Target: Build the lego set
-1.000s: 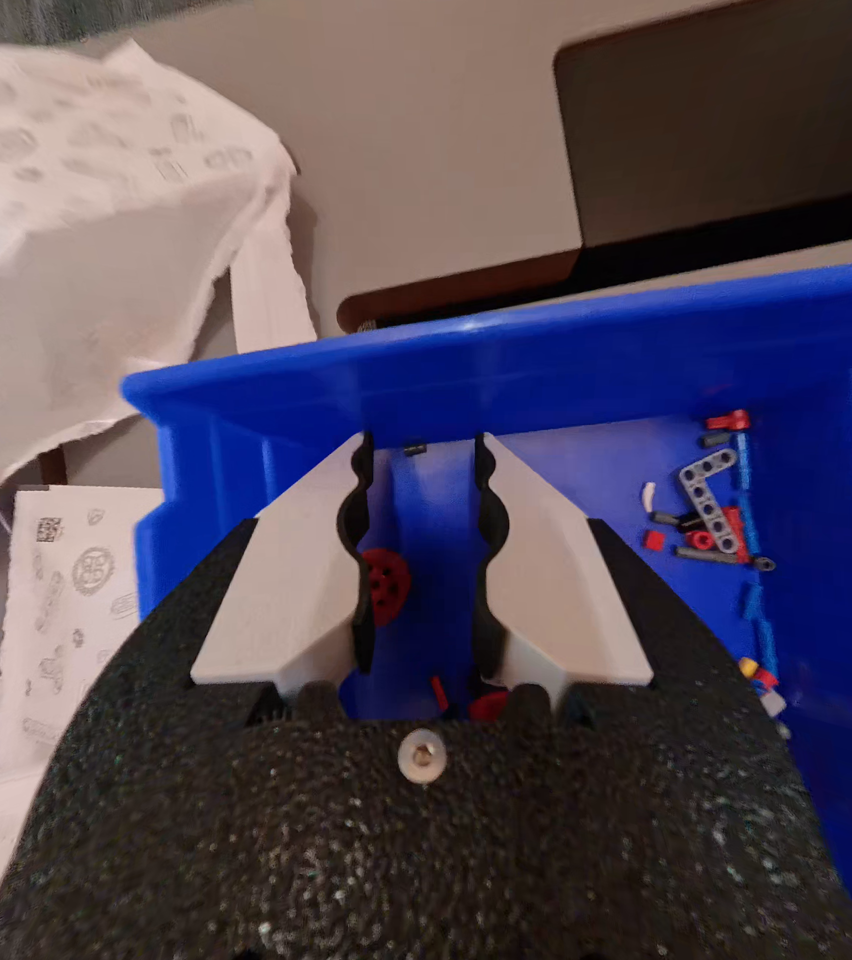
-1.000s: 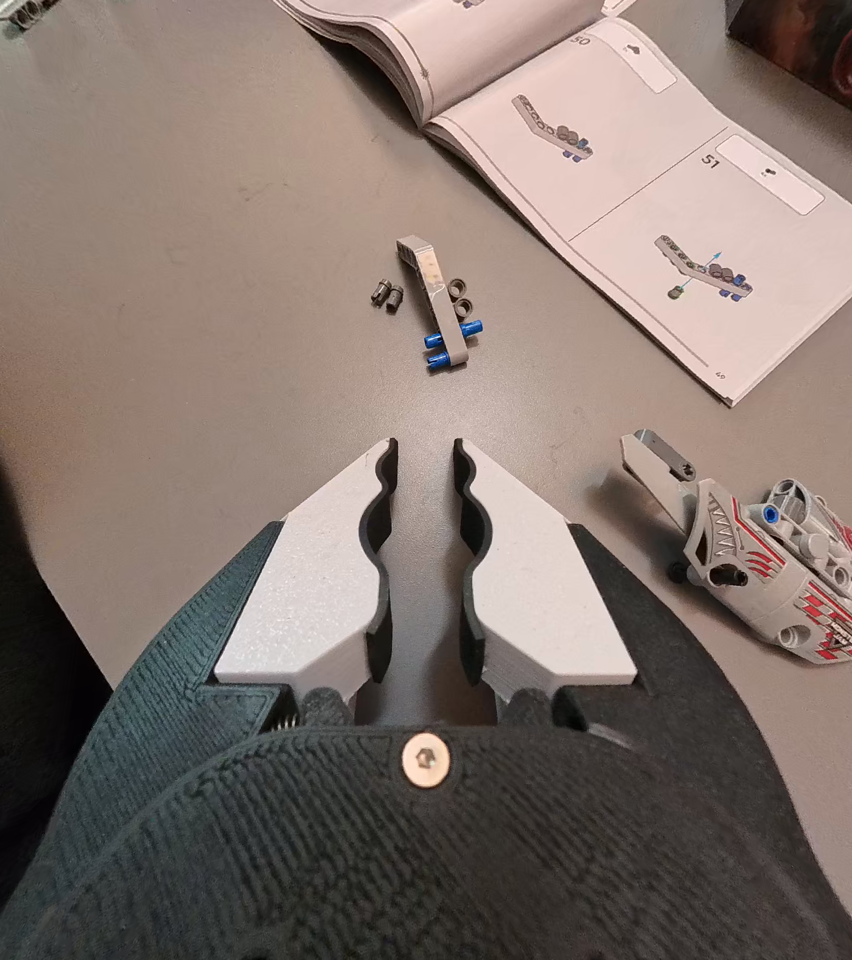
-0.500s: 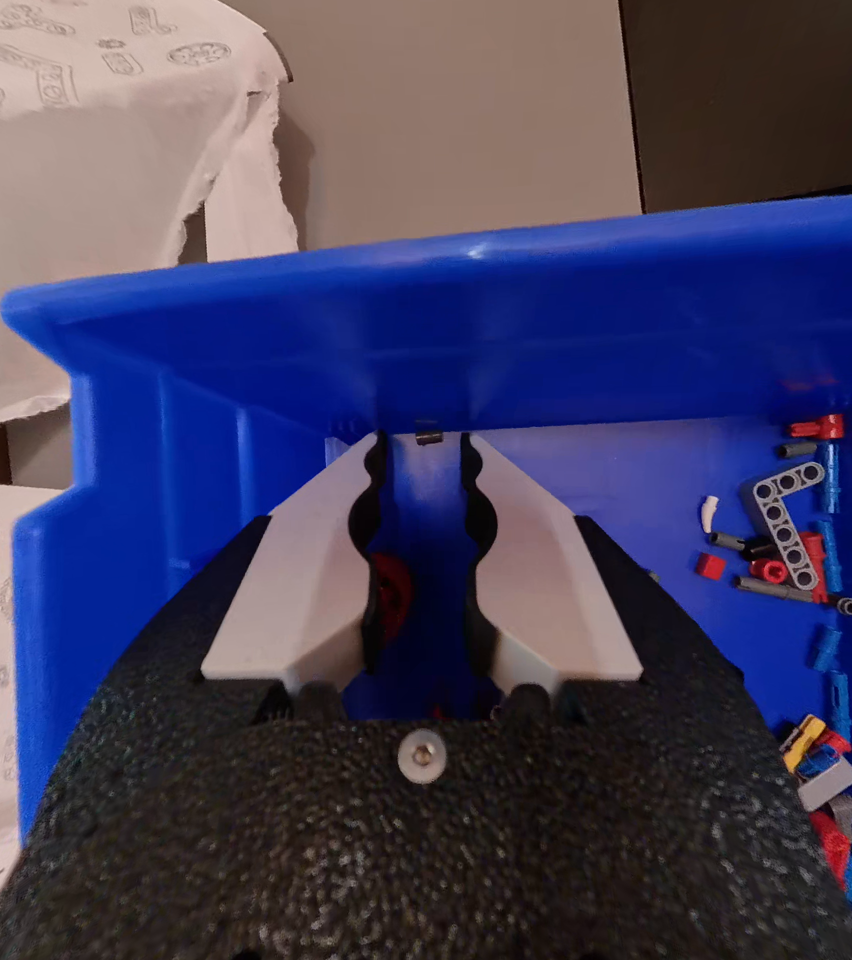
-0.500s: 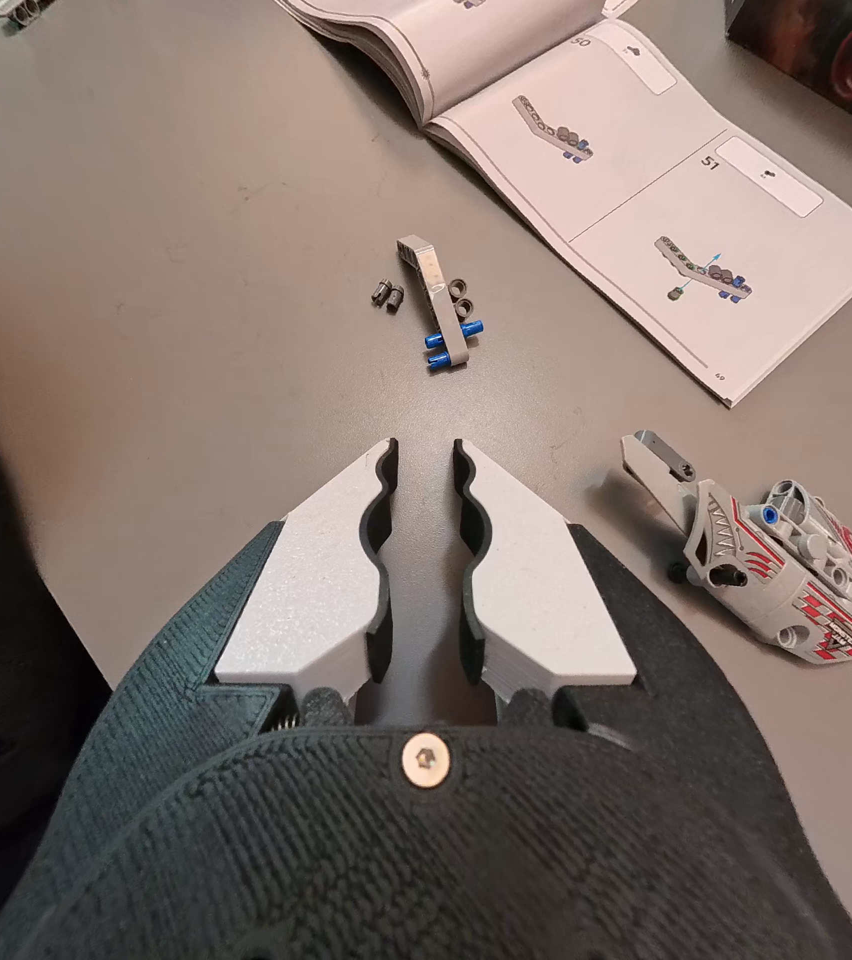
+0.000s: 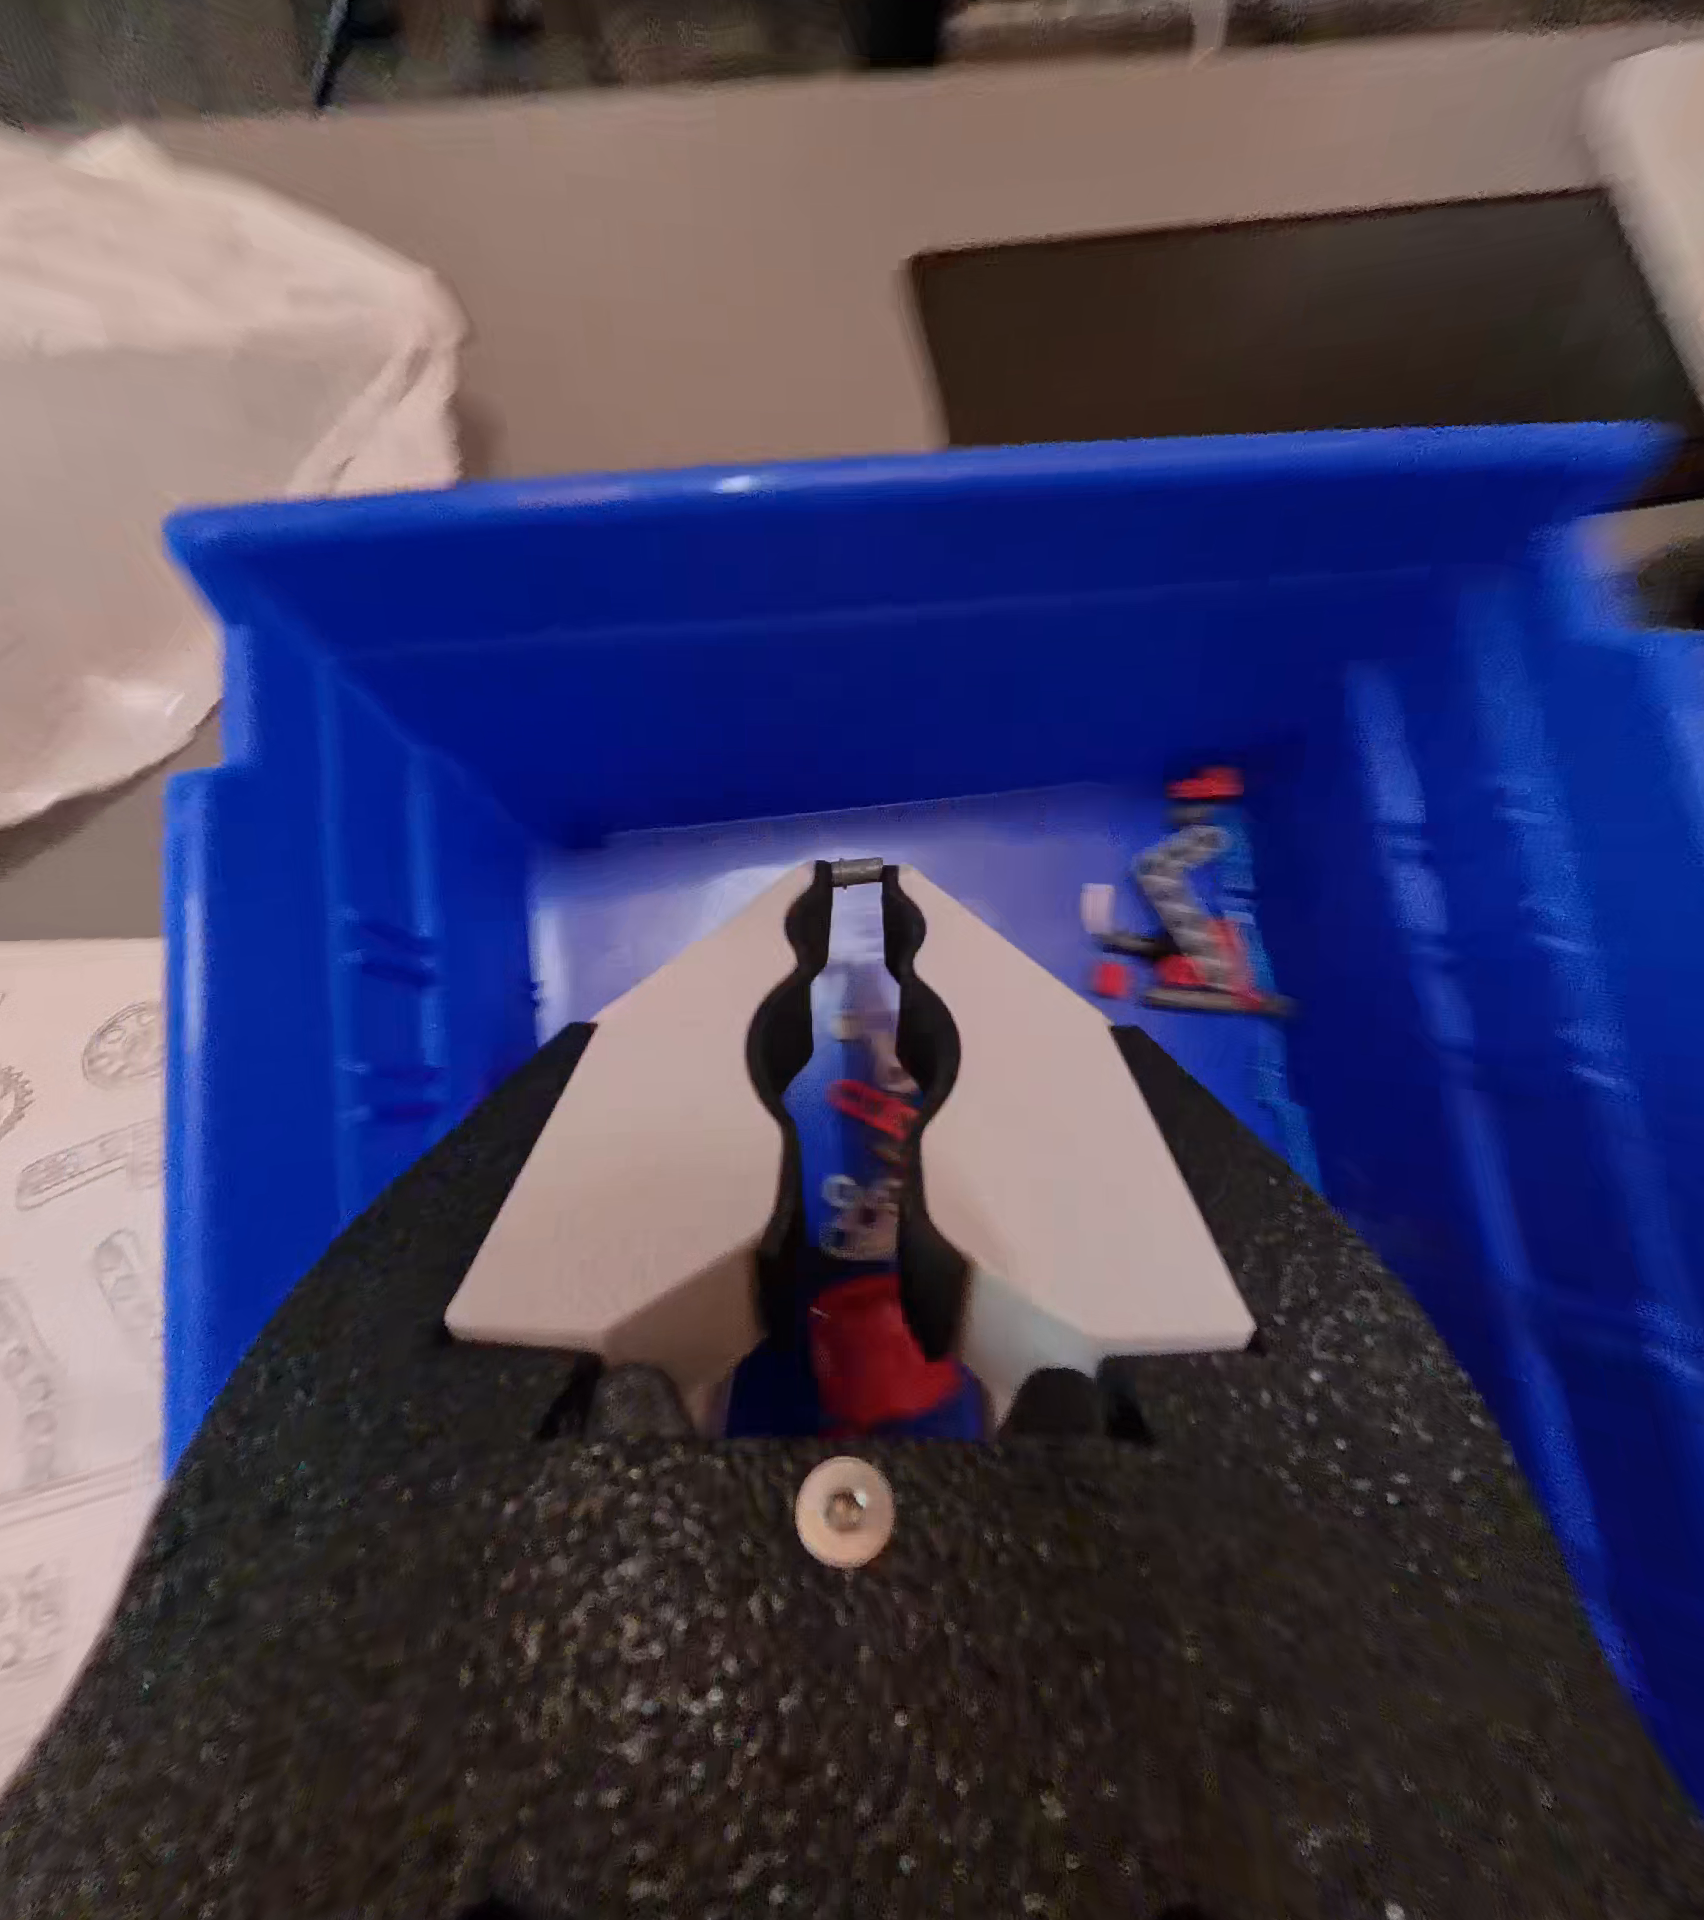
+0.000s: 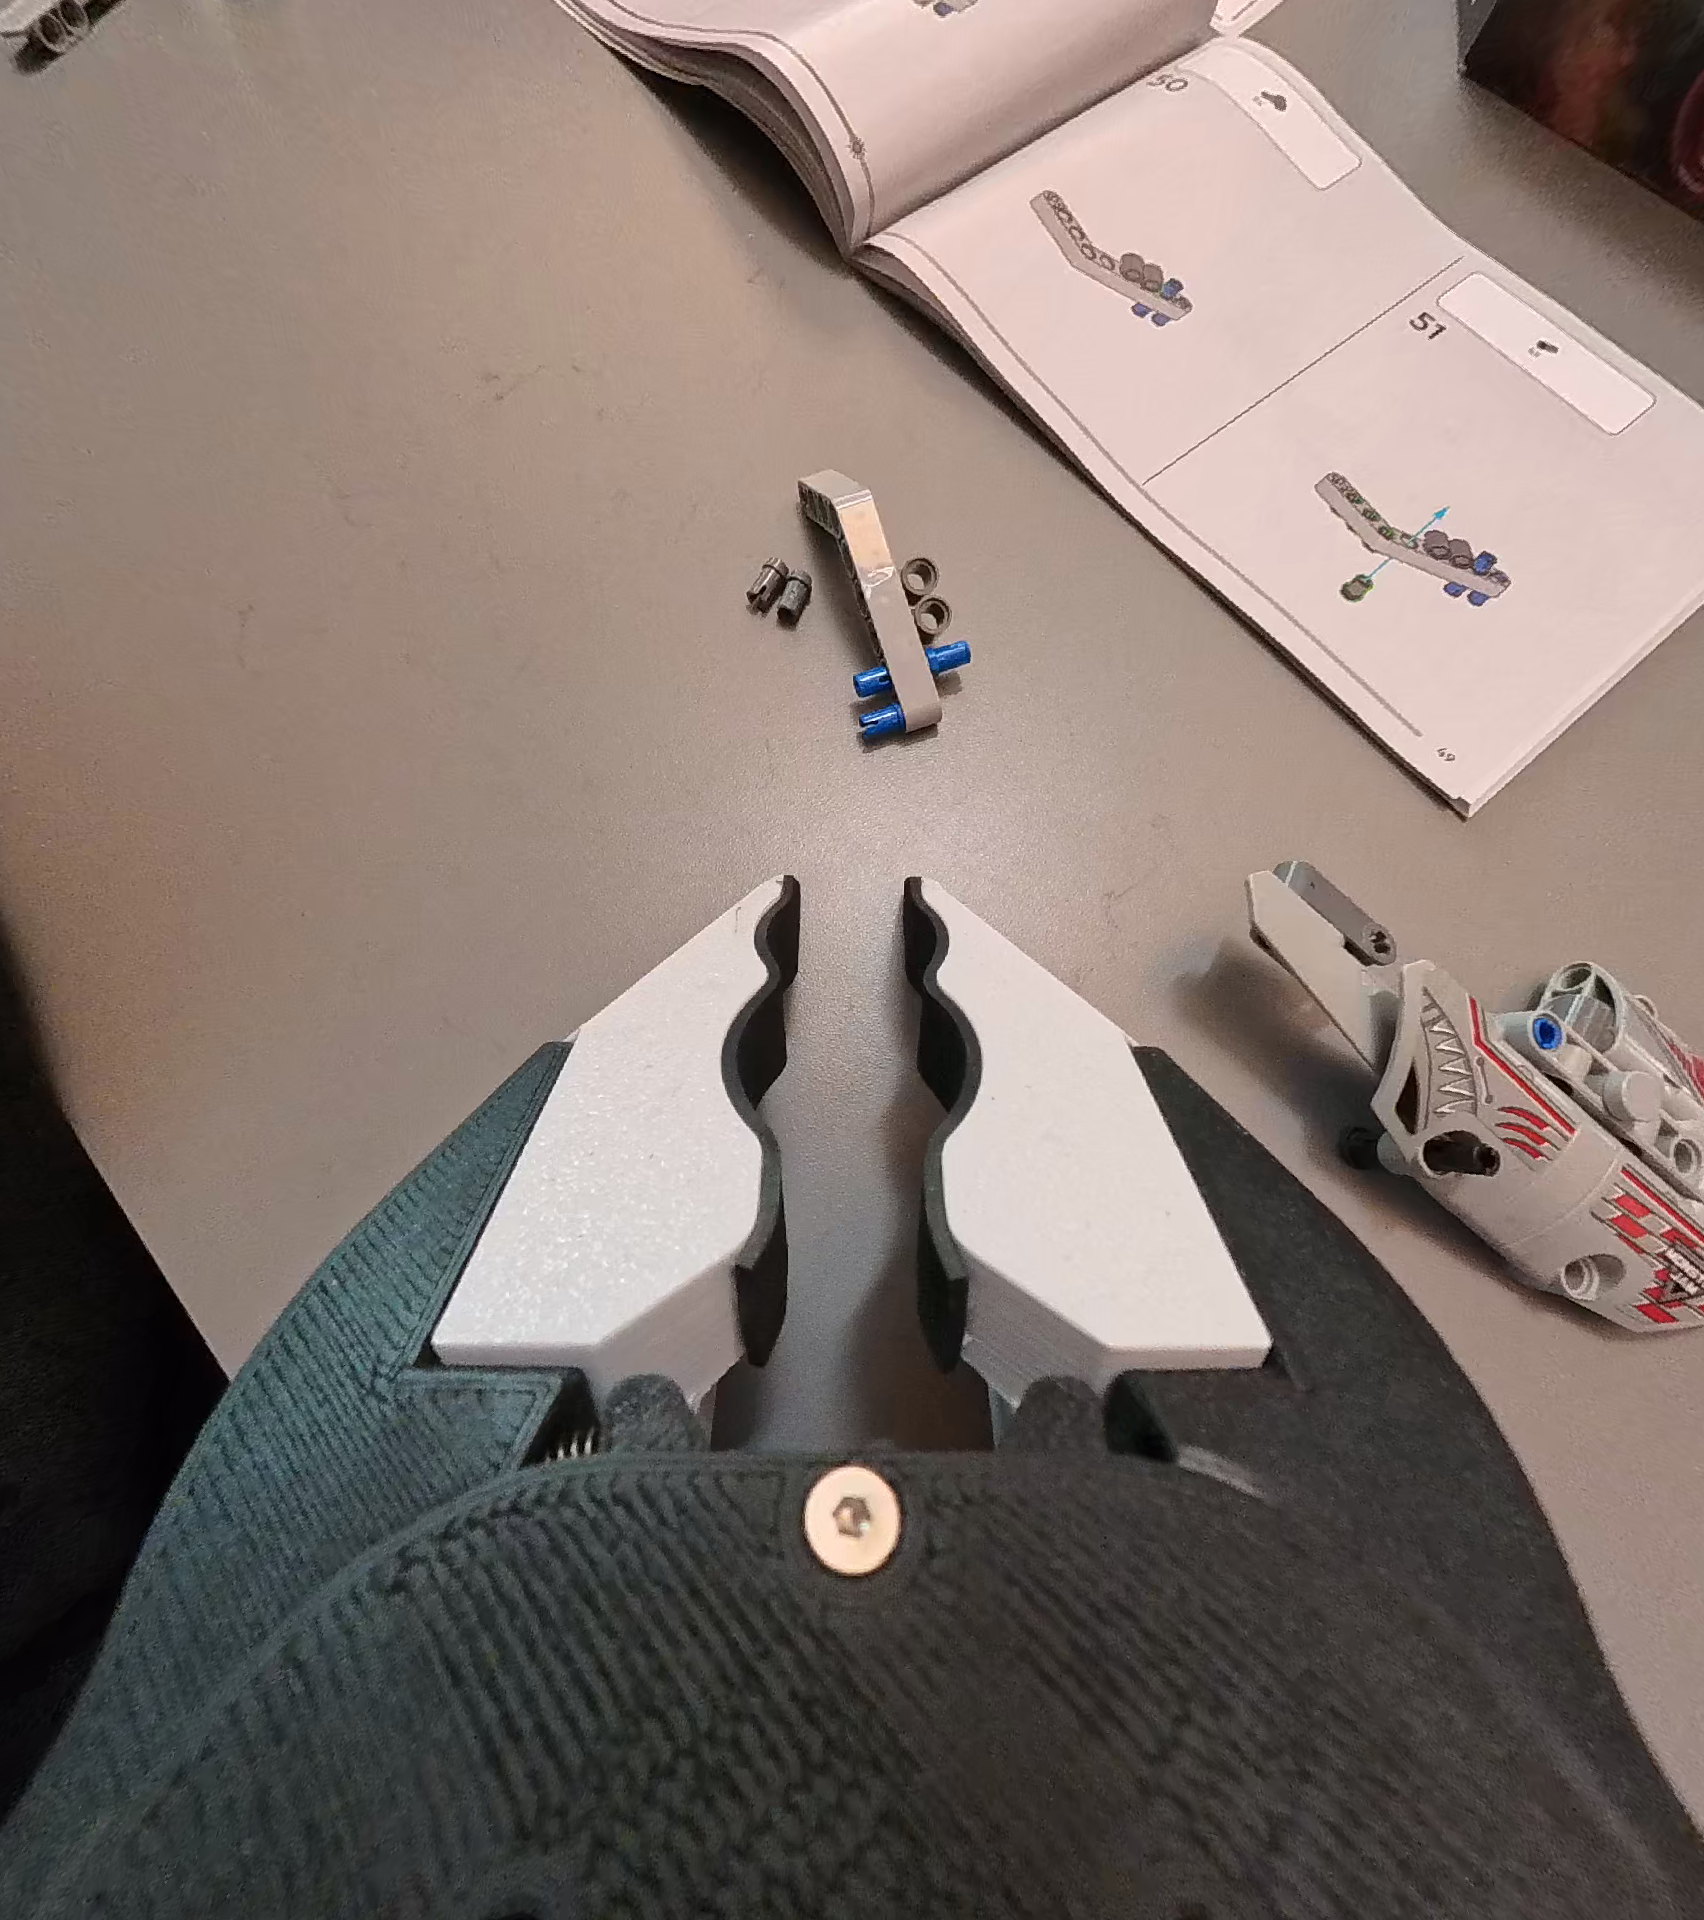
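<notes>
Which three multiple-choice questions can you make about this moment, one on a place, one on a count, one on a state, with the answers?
1. Where does the left gripper work?
A. Over the open booklet
B. Inside the blue bin
C. Beside the grey model

2. How many blue pins stick through the grey bent beam on the table?
A. Two
B. Five
C. None

3. In what state is the right gripper?
A. Shut on a blue pin
B. Shut on the booklet
C. Open and empty

Answers:
1. B: in the left wrist view the blue bin has its walls around the jaws, which pinch a small grey pin at their tips.
2. A: two blue pins cross the near end of the grey bent beam.
3. C: its jaws stand apart over bare table, with nothing between them.
</notes>
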The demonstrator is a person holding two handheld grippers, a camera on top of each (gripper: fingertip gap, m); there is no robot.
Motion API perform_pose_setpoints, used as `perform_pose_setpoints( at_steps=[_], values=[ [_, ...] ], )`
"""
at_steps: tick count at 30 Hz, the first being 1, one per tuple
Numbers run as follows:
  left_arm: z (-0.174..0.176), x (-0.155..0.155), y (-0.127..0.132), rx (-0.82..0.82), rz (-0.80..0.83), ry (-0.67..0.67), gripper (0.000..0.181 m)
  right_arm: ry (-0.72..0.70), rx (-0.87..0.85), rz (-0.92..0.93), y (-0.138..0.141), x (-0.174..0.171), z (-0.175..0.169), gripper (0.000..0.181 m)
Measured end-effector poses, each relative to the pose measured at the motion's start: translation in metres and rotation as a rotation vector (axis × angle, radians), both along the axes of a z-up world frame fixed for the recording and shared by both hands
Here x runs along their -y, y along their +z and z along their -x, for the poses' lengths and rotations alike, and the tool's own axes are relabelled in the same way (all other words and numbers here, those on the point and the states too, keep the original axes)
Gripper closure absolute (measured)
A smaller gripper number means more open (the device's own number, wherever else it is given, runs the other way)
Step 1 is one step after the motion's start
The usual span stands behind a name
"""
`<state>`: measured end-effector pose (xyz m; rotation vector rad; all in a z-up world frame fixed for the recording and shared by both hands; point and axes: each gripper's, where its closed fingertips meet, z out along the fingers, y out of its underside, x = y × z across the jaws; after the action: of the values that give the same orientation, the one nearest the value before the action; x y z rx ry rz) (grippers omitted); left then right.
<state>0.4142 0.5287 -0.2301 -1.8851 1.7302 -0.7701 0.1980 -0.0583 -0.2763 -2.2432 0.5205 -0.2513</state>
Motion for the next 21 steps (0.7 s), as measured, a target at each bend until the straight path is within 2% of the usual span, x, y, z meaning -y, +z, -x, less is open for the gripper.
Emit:
perform_pose_setpoints(
  at_steps=[3,5,6,8,10,12,13,16,19,21],
  values=[
    [0.015,0.053,0.051,0.166,-0.013,-0.208,0.174,0.000,0.000,0.000,0.000,0.000,0.000,0.162],
    [0.034,0.070,0.072,0.198,-0.108,-0.259,0.174,0.000,0.001,0.001,0.000,0.000,0.000,0.162],
    [0.043,0.089,0.085,0.246,-0.092,-0.318,0.174,0.000,0.004,0.002,0.000,0.000,0.000,0.162],
    [0.067,0.144,0.107,0.342,-0.032,-0.489,0.174,0.001,0.011,0.005,0.000,0.000,0.000,0.163],
    [0.097,0.204,0.110,0.387,-0.081,-0.686,0.174,0.002,0.011,0.005,0.000,0.000,0.000,0.163],
    [0.125,0.261,0.101,0.422,-0.111,-0.825,0.174,0.002,0.003,0.001,0.000,0.000,0.000,0.163],
    [0.140,0.294,0.094,0.431,-0.060,-0.885,0.174,0.002,0.001,0.000,0.000,0.000,0.000,0.163],
    [0.178,0.379,0.048,0.304,0.096,-0.965,0.174,0.002,0.002,0.001,0.000,0.000,0.000,0.163],
    [0.205,0.442,-0.001,0.199,0.092,-1.032,0.174,0.002,0.003,0.001,0.000,0.000,0.000,0.163],
    [0.215,0.470,-0.019,0.171,0.062,-1.061,0.174,0.002,0.005,0.003,0.000,0.000,0.000,0.163]
  ],
)
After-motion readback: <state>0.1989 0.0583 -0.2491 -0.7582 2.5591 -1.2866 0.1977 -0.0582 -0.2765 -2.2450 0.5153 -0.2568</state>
